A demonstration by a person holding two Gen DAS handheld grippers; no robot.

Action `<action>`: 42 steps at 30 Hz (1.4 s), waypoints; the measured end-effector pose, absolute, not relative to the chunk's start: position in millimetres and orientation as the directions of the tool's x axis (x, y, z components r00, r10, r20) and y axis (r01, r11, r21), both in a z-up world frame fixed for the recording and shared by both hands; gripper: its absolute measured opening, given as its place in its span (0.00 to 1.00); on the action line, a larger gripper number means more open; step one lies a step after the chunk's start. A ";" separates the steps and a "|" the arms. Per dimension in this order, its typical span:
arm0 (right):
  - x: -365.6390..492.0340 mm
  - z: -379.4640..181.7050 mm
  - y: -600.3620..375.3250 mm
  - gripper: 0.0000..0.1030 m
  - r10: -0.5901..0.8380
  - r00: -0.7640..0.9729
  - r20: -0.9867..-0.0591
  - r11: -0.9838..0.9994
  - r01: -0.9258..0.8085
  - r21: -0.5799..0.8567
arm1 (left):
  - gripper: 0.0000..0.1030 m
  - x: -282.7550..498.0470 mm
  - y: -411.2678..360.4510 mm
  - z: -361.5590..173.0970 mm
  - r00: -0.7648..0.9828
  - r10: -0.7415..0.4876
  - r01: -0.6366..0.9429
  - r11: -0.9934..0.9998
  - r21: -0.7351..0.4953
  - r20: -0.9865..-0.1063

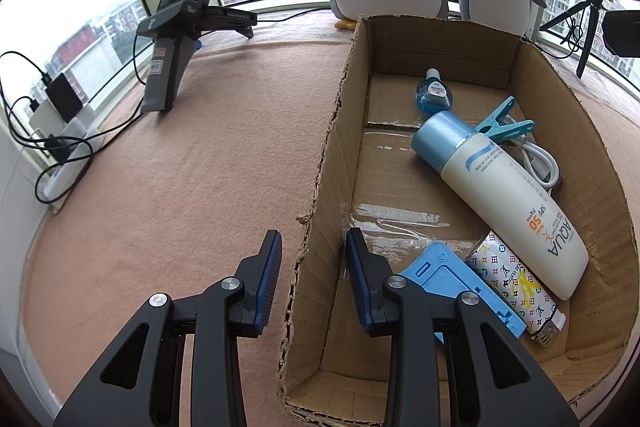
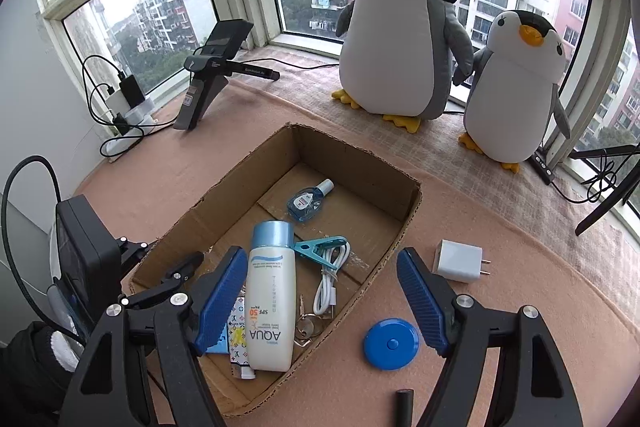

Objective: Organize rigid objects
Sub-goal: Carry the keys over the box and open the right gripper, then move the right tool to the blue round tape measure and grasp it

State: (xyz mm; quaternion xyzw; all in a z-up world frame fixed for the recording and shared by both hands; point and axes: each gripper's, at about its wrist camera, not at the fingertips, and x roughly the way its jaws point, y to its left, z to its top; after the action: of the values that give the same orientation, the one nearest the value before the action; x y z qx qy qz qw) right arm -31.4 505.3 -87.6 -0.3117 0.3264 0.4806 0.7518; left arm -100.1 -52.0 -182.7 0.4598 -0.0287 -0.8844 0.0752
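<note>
- Left wrist view: the left tongs (image 1: pixel 313 269) are apart and hold nothing. Their 2 blue pads sit 1 on each side of the near left wall of the cardboard box (image 1: pixel 320 163), maybe to keep the box from sliding.
- Ahead and to the right of these tongs, inside the box, lie a big sunscreen bottle (image 1: pixel 500 199), a small blue bottle (image 1: pixel 433 92), a teal clip (image 1: pixel 505 121), a white cable (image 1: pixel 540 159), a blue plastic piece (image 1: pixel 452 279) and a patterned lighter (image 1: pixel 516 287). They look put away already.
- Right wrist view: the right tongs (image 2: pixel 320 297) are wide apart and empty, above the right edge of the box.
- Just under the right pad, outside the box, sits a round blue tape measure (image 2: pixel 391 344). A white charger plug (image 2: pixel 460 261) is a bit further ahead. These 2 still need to go in the box.
- A small dark stick (image 2: pixel 403 407) is close below; I cannot tell what it is.
- 2 toy penguins (image 2: pixel 404 27) stand far ahead by the window.
</note>
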 end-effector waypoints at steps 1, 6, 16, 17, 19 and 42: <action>-30.5 -88.2 503.7 0.71 0.515 0.330 -0.791 0.349 -0.924 -0.158 | 0.30 -100.1 -52.1 -182.8 -0.566 -0.159 0.106 -0.987 0.120 -0.809; -23.9 -89.6 492.1 0.71 0.503 0.344 -0.793 0.377 -0.913 -0.158 | 0.30 -100.0 -52.3 -182.8 -0.566 -0.159 0.107 -0.987 0.120 -0.809; -0.9 -93.7 456.5 0.71 0.453 0.389 -0.802 0.452 -0.876 -0.169 | 0.30 -99.9 -52.5 -182.8 -0.566 -0.158 0.106 -0.987 0.119 -0.809; 2.3 -95.8 453.7 0.71 0.443 0.392 -0.806 0.459 -0.872 -0.172 | 0.30 -100.0 -52.4 -182.8 -0.566 -0.158 0.106 -0.987 0.119 -0.809; 7.9 -101.0 448.7 0.71 0.423 0.397 -0.815 0.469 -0.865 -0.178 | 0.30 -100.0 -52.5 -182.8 -0.566 -0.159 0.107 -0.987 0.119 -0.809; 21.1 -167.2 462.8 0.69 0.252 0.352 -0.901 0.432 -0.874 -0.221 | 0.30 -99.9 -52.8 -182.9 -0.567 -0.158 0.107 -0.987 0.118 -0.809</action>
State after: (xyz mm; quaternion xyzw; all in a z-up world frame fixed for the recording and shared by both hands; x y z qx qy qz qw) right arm 21.1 462.8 -167.2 -0.3700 0.4207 0.3833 0.7343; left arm -99.9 -52.8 -182.9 0.4595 -0.0277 -0.8846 0.0748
